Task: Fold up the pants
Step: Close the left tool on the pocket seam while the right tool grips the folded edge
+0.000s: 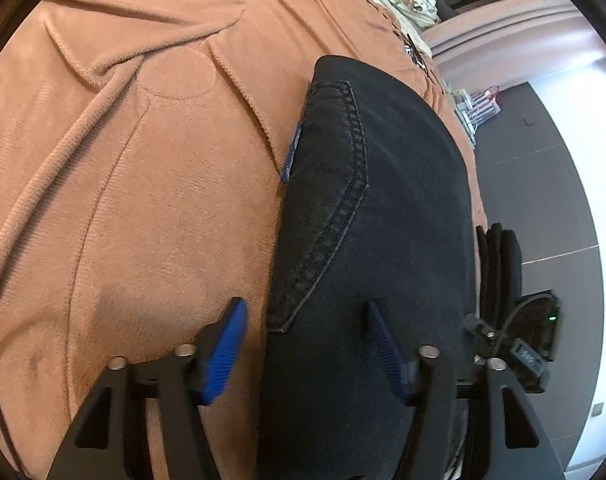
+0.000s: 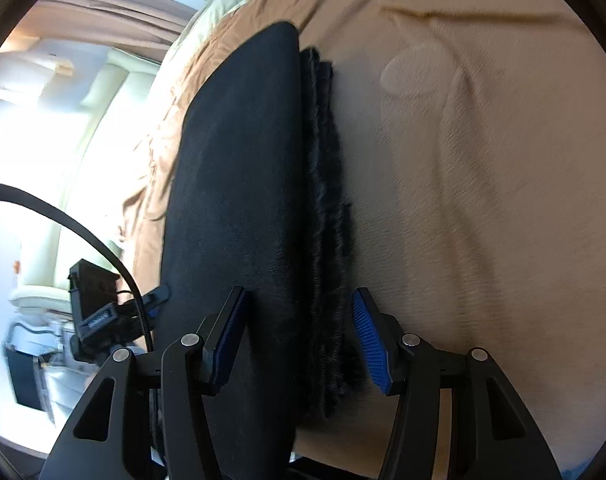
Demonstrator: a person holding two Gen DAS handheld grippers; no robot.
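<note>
Pants (image 1: 375, 216) of black denim, folded into a thick stack, lay on a rust-orange plush blanket (image 1: 143, 160), running forward from both pairs of jaws. By the look of it the cloth was heavy, soft and not slippery, best taken at the stacked edge where all layers pinch together. Left gripper (image 1: 305, 344) stood part open, one blue ribbed pad over the blanket, the other over denim, gripping nothing. Right gripper (image 2: 299, 336) likewise stood part open astride the layered edge. A small blue tag (image 1: 291, 152) at the seam ahead carried no legible writing.
</note>
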